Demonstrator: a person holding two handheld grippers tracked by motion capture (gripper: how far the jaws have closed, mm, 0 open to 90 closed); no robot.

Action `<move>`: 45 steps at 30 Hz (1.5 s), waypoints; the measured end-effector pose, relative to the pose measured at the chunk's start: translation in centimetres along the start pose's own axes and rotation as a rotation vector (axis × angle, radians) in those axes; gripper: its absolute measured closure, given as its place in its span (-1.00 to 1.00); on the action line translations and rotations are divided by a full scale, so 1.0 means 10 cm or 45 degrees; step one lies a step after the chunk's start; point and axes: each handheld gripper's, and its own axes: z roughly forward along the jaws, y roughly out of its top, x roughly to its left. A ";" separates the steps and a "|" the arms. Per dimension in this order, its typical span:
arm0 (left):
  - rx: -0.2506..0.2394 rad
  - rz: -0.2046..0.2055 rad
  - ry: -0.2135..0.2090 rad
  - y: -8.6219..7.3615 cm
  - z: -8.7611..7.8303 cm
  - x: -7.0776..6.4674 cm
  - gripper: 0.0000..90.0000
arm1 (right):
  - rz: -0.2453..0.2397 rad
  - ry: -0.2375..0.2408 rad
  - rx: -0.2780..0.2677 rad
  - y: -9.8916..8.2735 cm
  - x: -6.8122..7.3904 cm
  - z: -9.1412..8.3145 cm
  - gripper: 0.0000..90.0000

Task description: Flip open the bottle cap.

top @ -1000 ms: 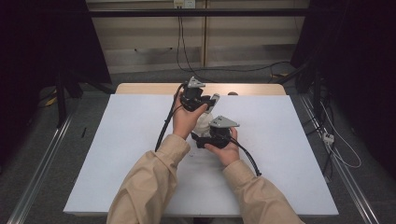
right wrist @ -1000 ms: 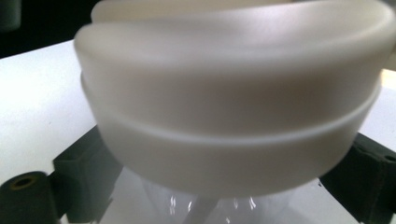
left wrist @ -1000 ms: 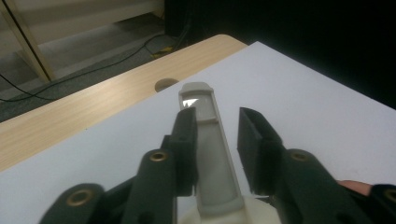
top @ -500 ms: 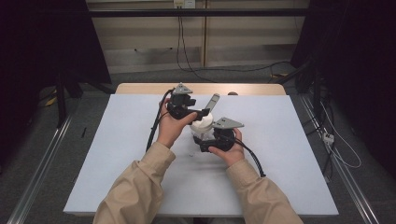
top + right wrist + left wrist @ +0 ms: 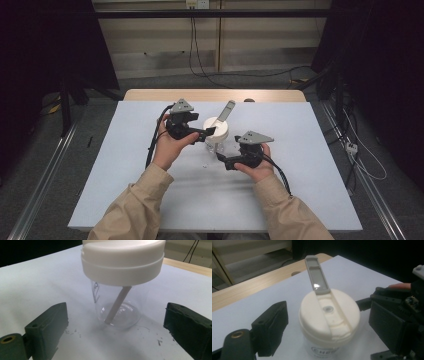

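Note:
A clear jar (image 5: 216,144) with a white lid (image 5: 218,129) stands mid-table, its grey flip tab (image 5: 227,110) raised. My left gripper (image 5: 211,131) reaches in from the left at lid height. In the left gripper view its jaws stand open on either side of the lid (image 5: 329,315), with gaps on both sides, and the tab (image 5: 317,277) points away. My right gripper (image 5: 222,159) sits low at the jar's front right. It is open (image 5: 117,315), and the jar (image 5: 117,307) with its slanted inner tube (image 5: 117,305) stands between and beyond the jaws, untouched.
Small dark crumbs (image 5: 158,342) lie on the white table (image 5: 300,190) around the jar's base. A wooden strip (image 5: 150,95) runs along the far edge with a small dark object (image 5: 248,100) on it. Cables trail from both grippers towards the person.
My left gripper has swung from behind the jar round to its left and lower, level with the lid. The right gripper has drawn back slightly to the right and nearer the person.

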 end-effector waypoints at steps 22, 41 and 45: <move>0.027 -0.053 -0.024 -0.71 -0.47 0.12 -0.75 | -0.003 -0.014 -0.010 -0.21 -0.03 -0.47 -0.86; 0.073 -0.064 -0.026 -1.08 -0.73 0.15 -0.77 | 0.014 -0.037 -0.018 -0.37 -0.12 -0.80 -0.84; 0.060 -0.086 -0.014 -1.16 -0.81 0.18 -0.77 | 0.012 -0.039 -0.017 -0.41 -0.13 -0.86 -0.84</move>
